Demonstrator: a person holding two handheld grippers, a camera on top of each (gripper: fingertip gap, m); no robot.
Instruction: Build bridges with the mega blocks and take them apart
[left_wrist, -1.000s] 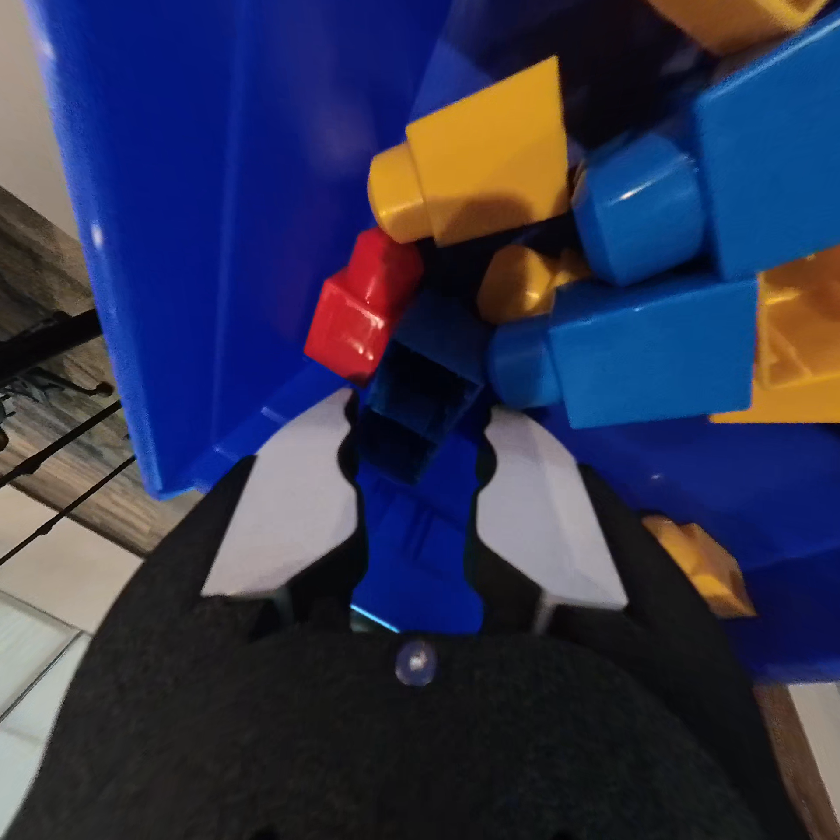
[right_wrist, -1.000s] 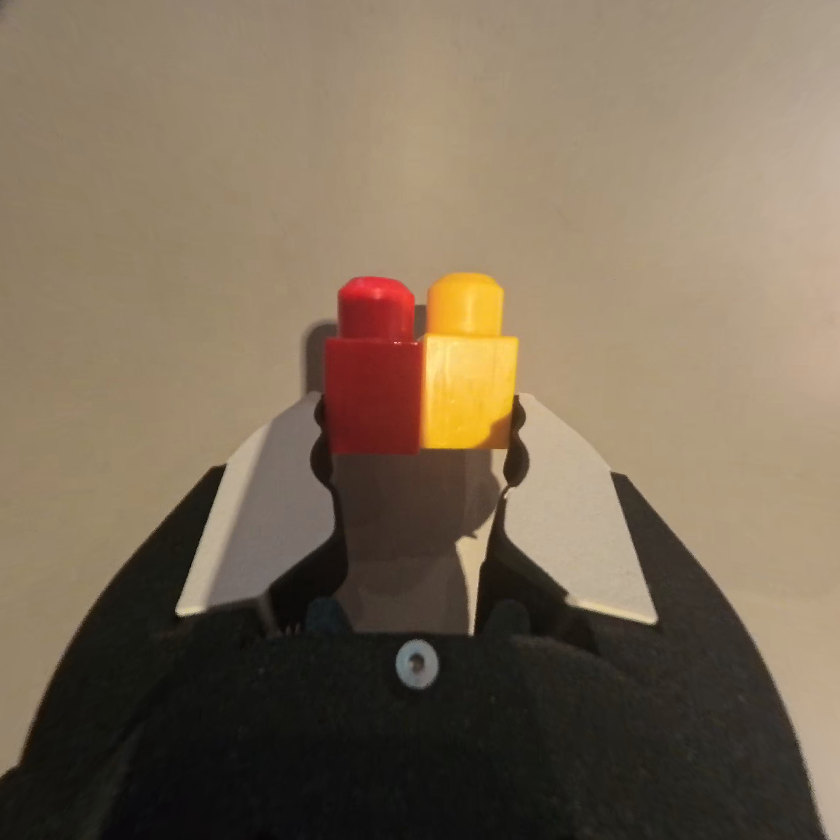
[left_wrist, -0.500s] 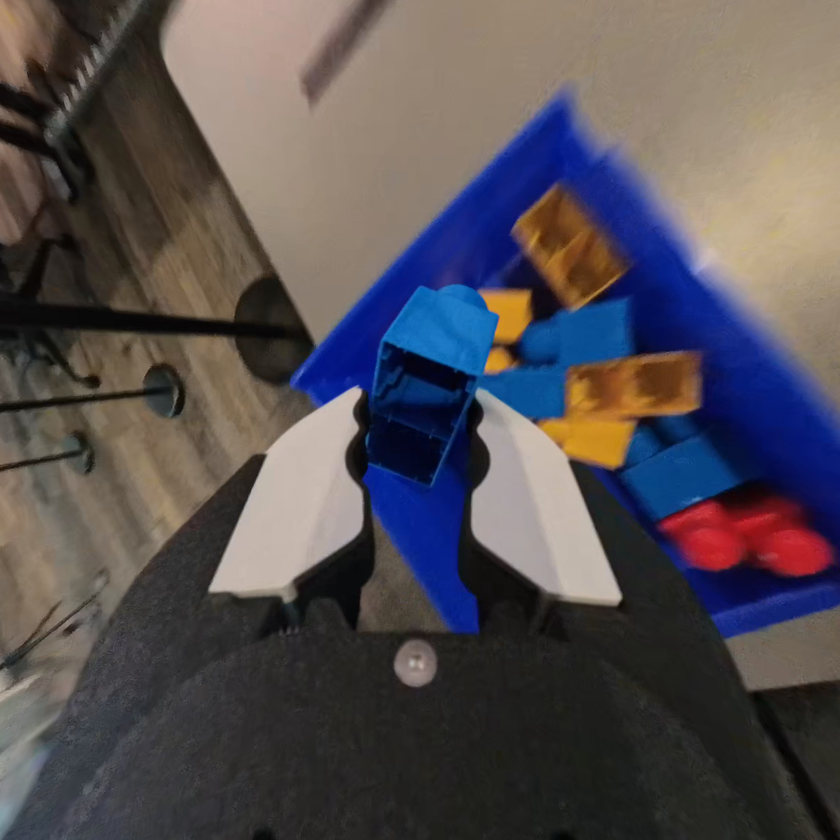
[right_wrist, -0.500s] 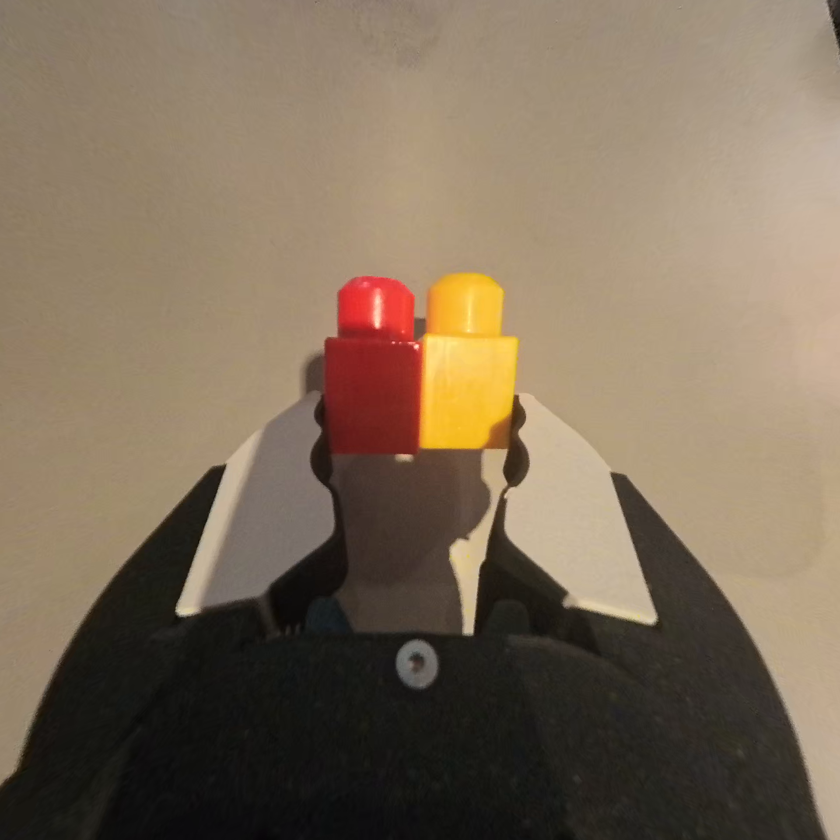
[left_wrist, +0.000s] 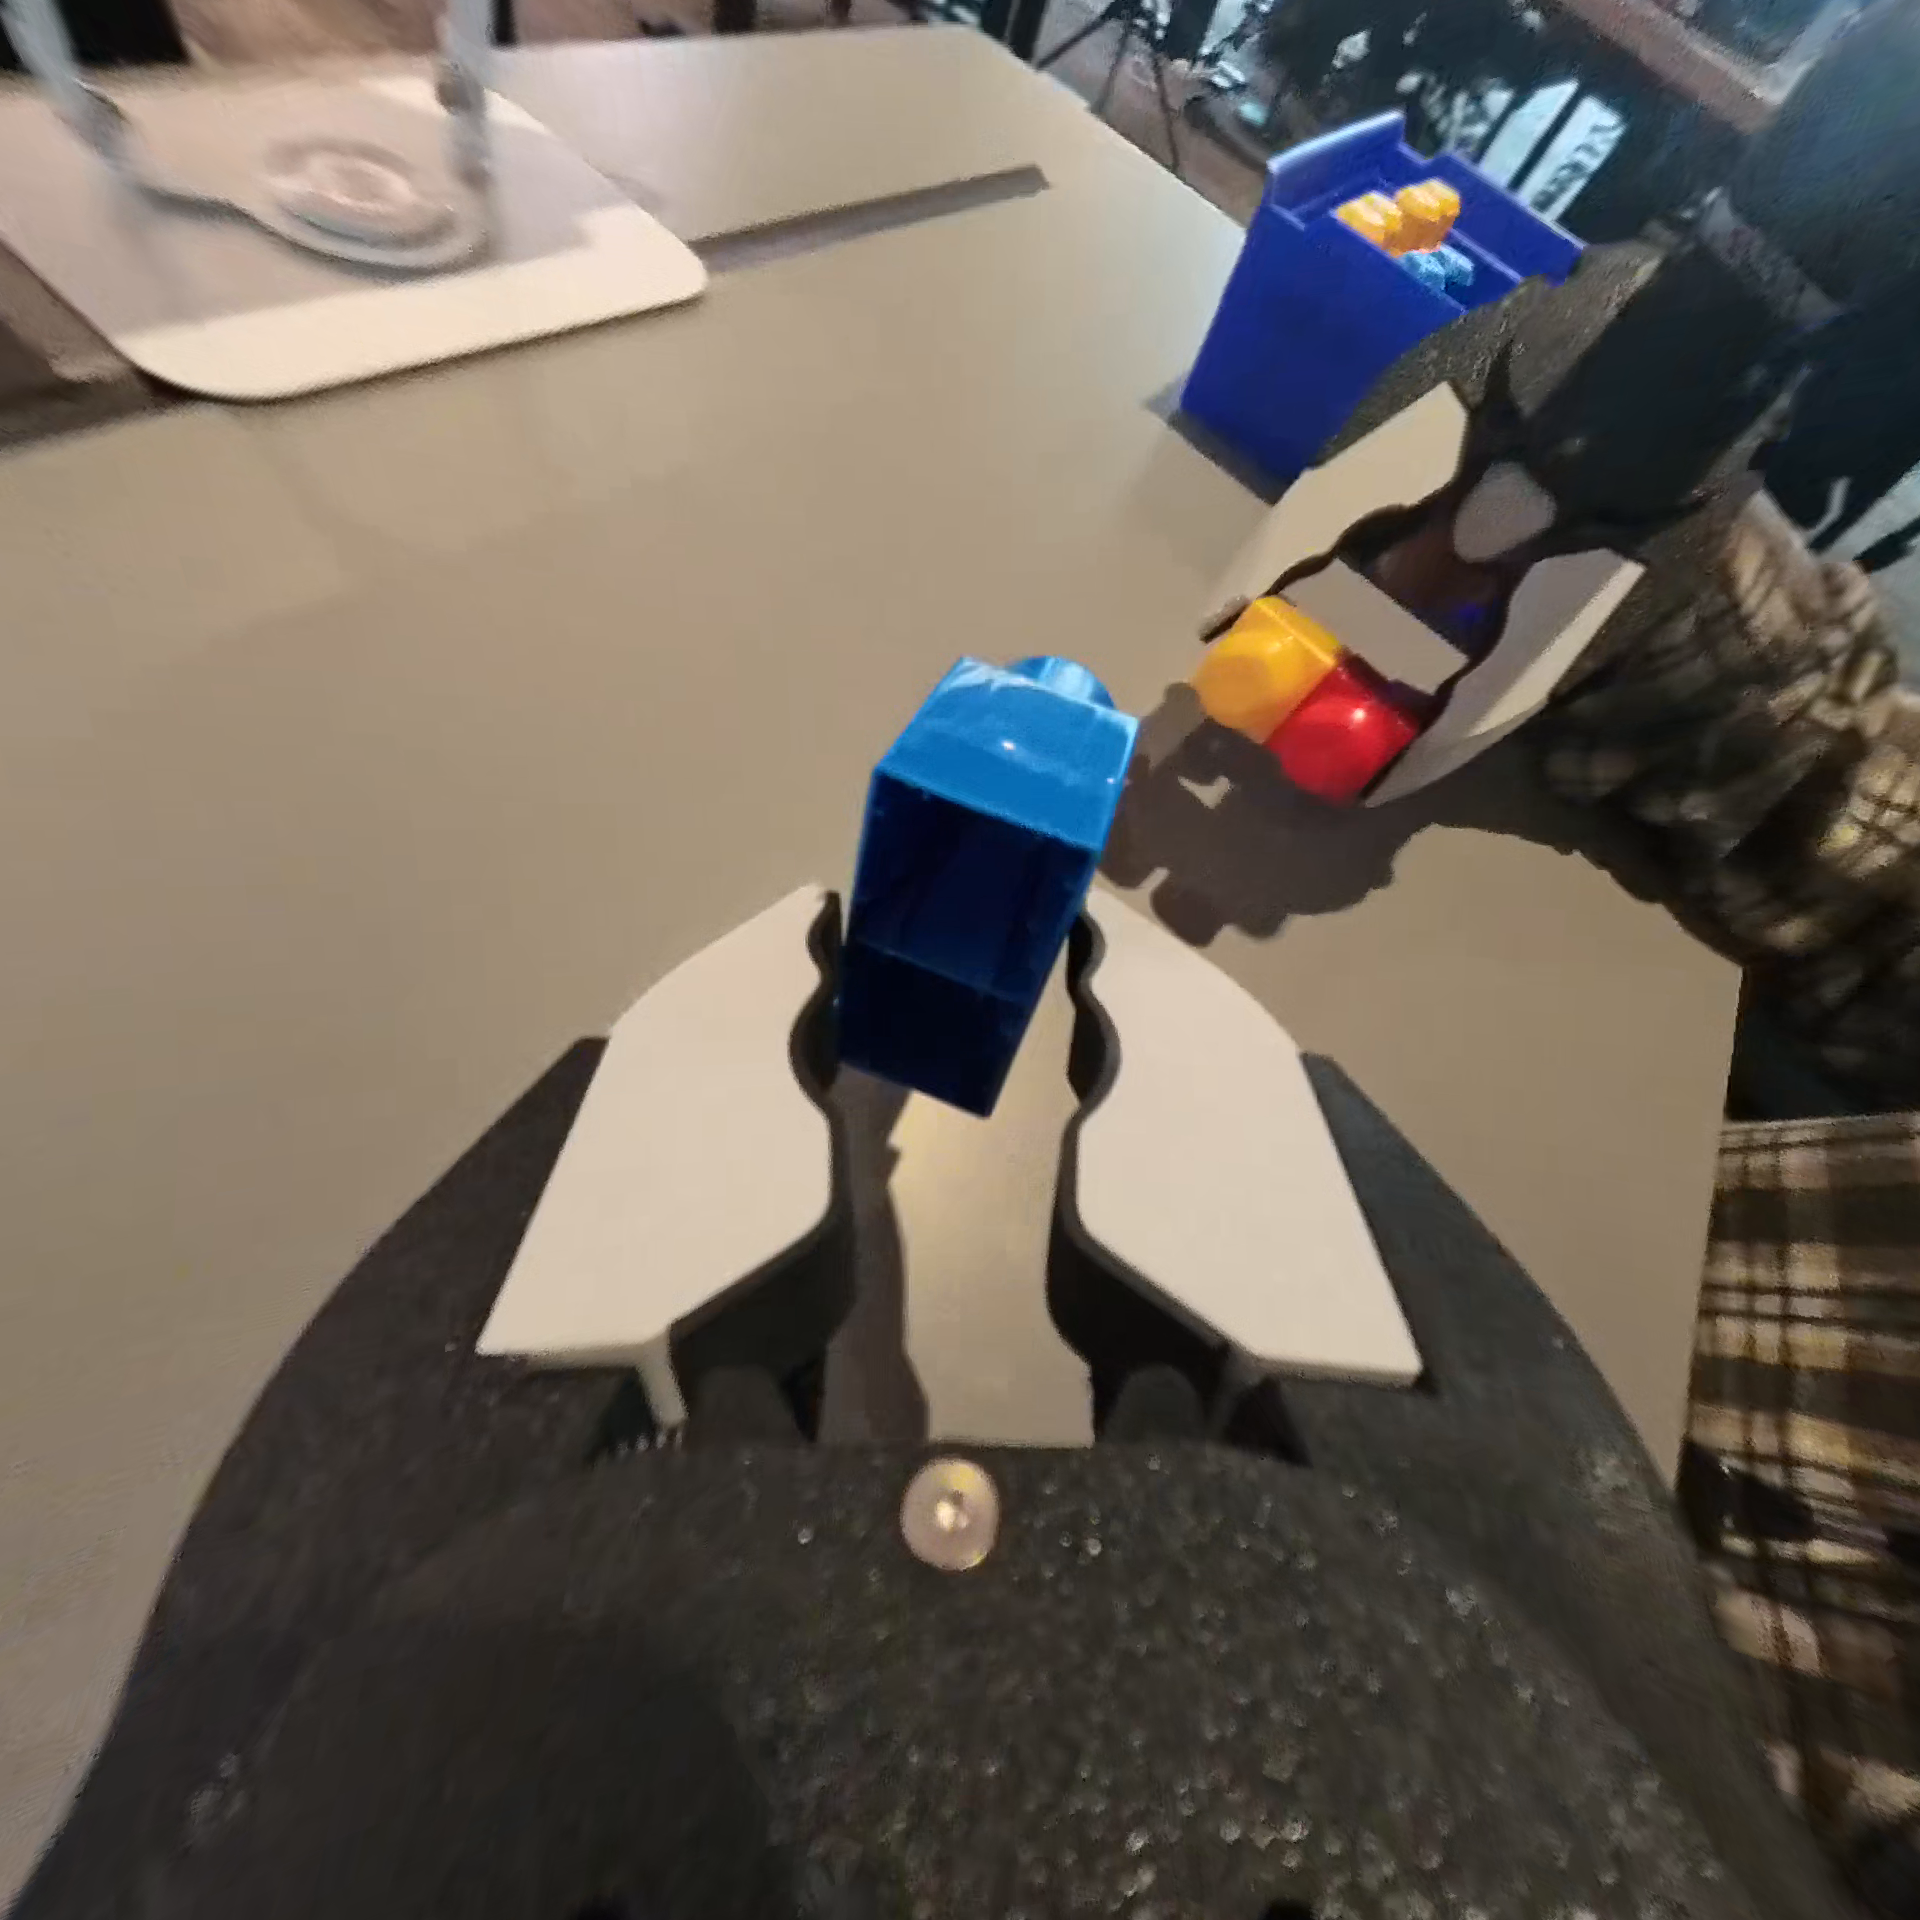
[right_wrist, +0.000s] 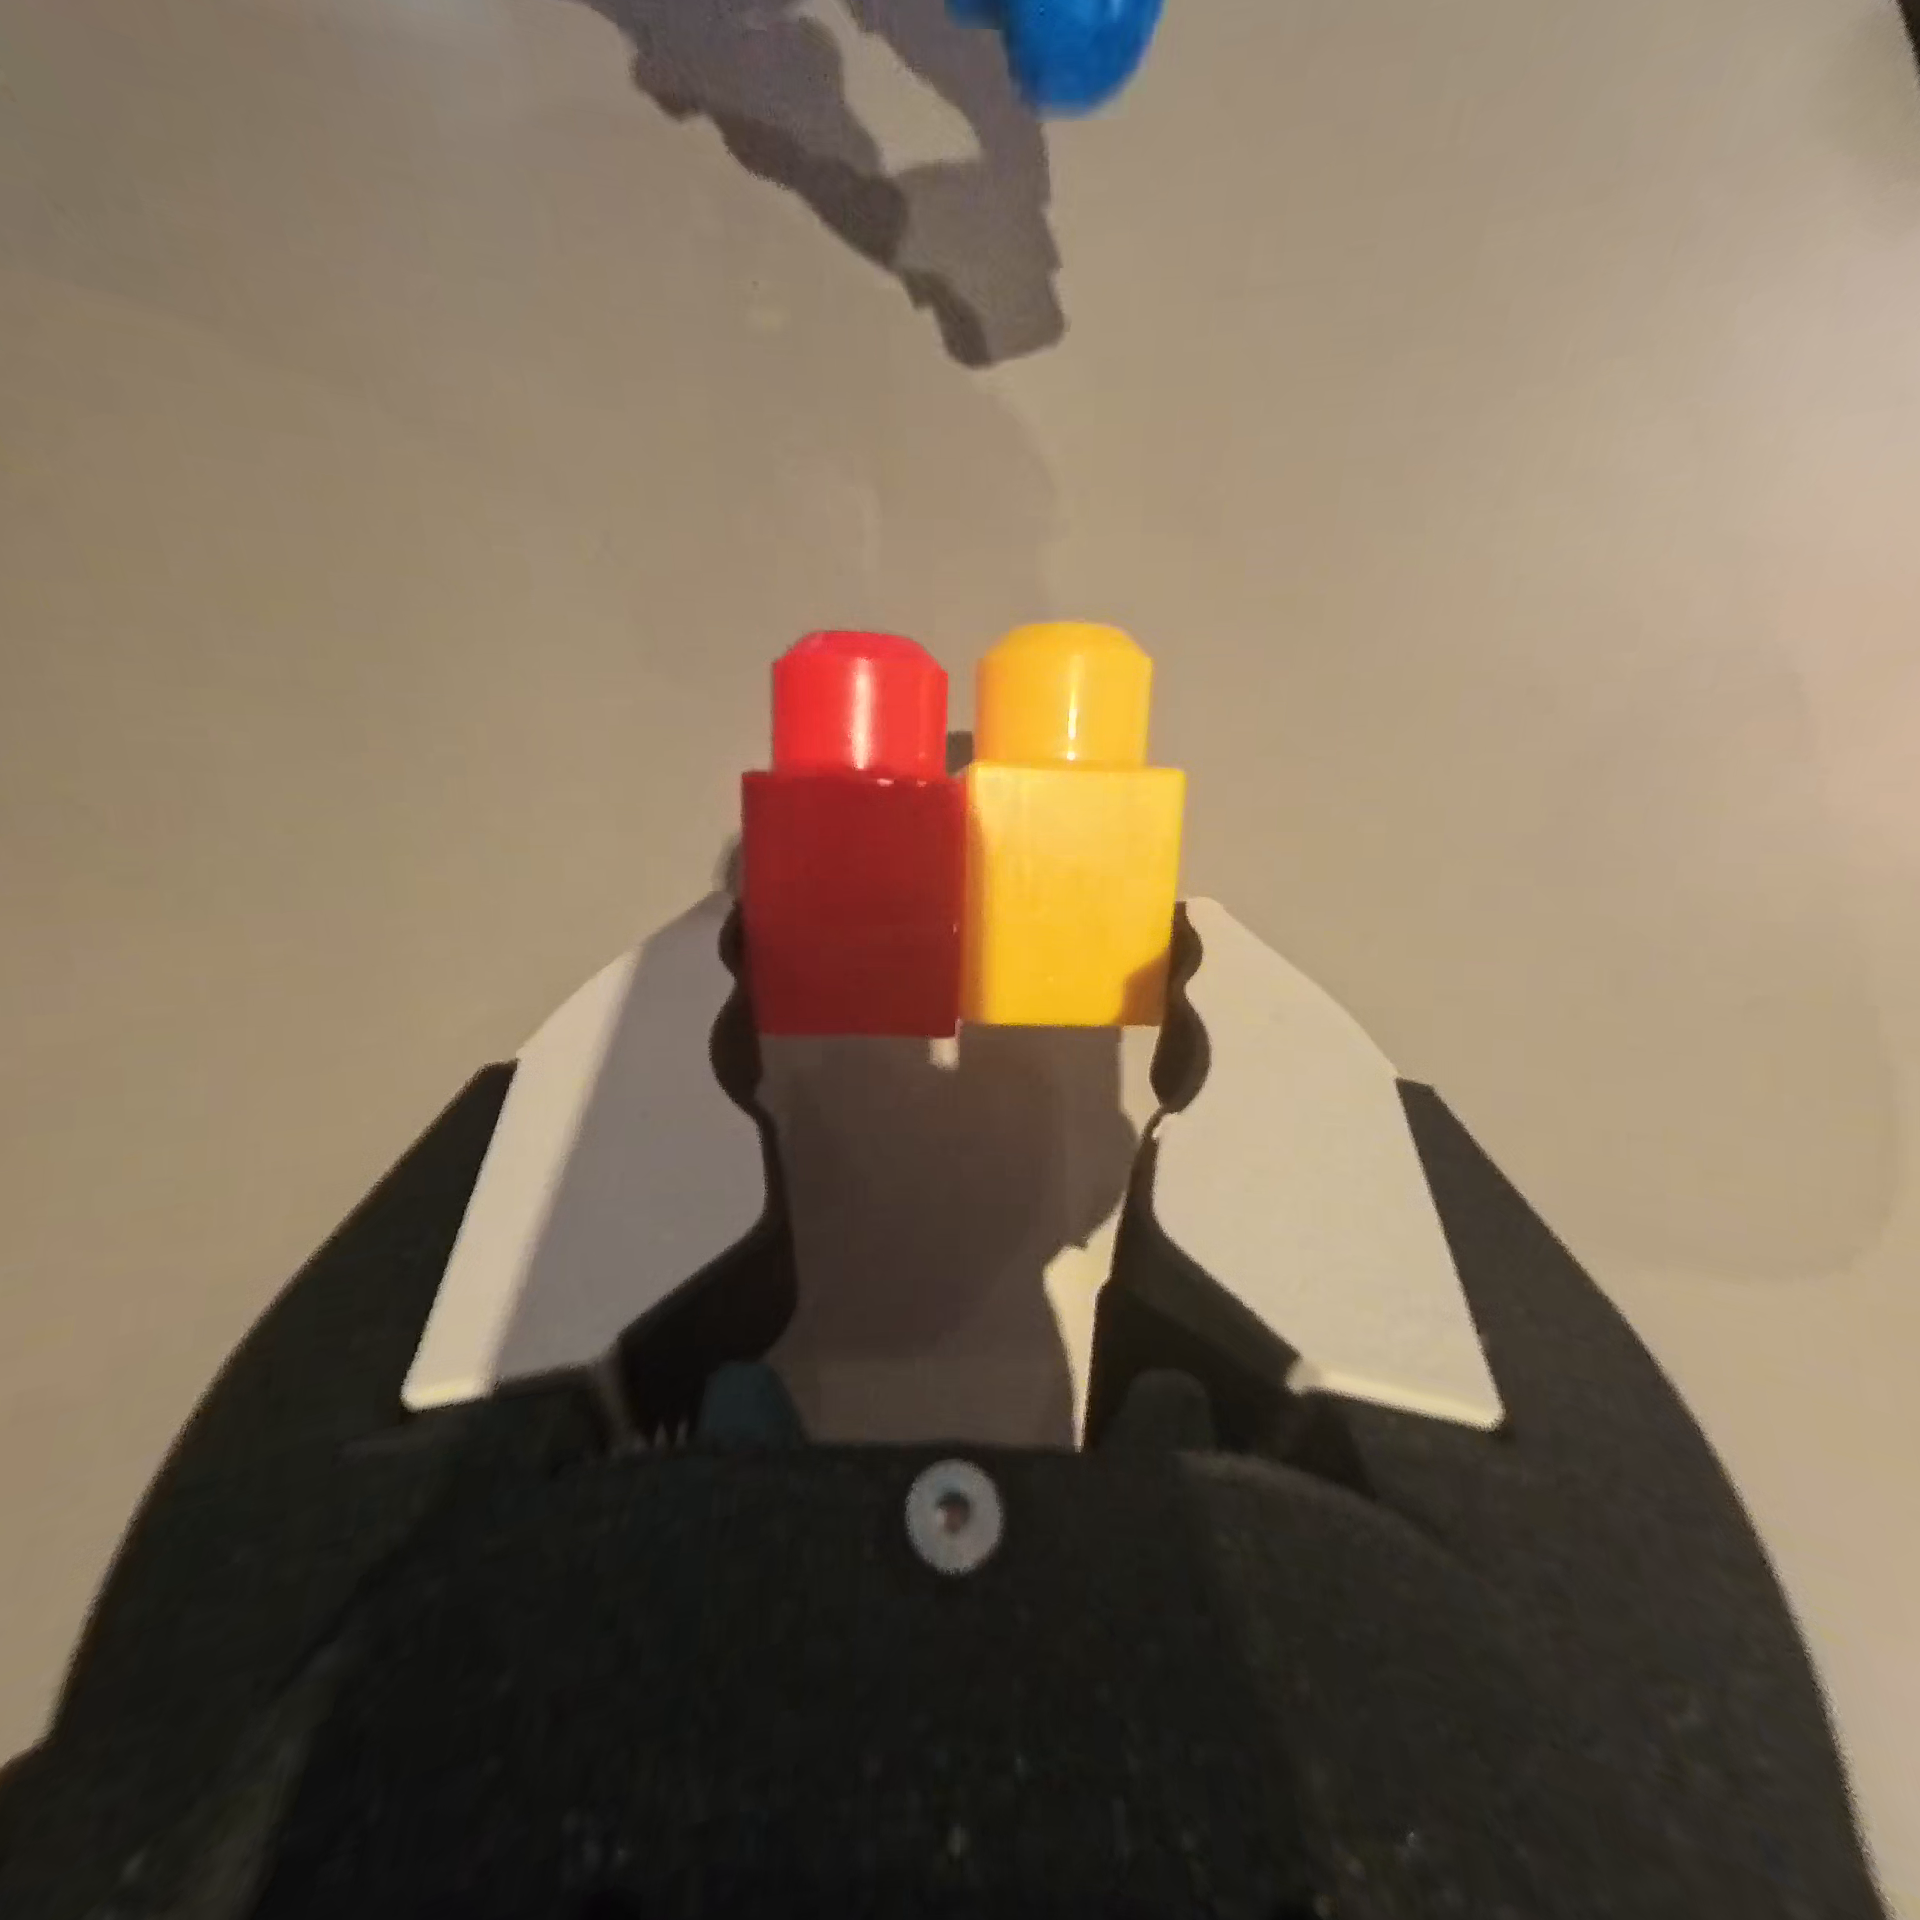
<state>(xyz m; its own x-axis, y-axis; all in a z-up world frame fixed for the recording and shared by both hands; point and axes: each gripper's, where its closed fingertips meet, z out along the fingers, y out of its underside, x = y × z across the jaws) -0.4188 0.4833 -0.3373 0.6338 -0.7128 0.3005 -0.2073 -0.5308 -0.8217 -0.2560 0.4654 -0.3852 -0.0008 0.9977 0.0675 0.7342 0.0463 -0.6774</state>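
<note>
My left gripper (left_wrist: 951, 966) is shut on a blue block (left_wrist: 977, 873), held above the beige table with its open underside facing the camera. My right gripper (right_wrist: 961, 956) is shut on a red block (right_wrist: 852, 894) and a yellow block (right_wrist: 1070, 883) pressed side by side, studs pointing away. In the left wrist view the right gripper (left_wrist: 1351, 675) shows to the right with the yellow block (left_wrist: 1262, 665) and the red block (left_wrist: 1335, 732), just right of the blue block. The blue block's stud (right_wrist: 1075, 42) shows at the top edge of the right wrist view.
A blue bin (left_wrist: 1340, 301) with several yellow and blue blocks stands at the table's far right edge. A white mat (left_wrist: 343, 260) with a clear stand lies at the far left. A plaid sleeve (left_wrist: 1808, 1247) is at the right. The beige table (left_wrist: 416, 727) spreads to the left. About 20 cm separates my left fingertips from my right.
My left gripper has lifted the blue block out of the bin and swung it over the table toward the right gripper. The right gripper has held still with its two blocks.
</note>
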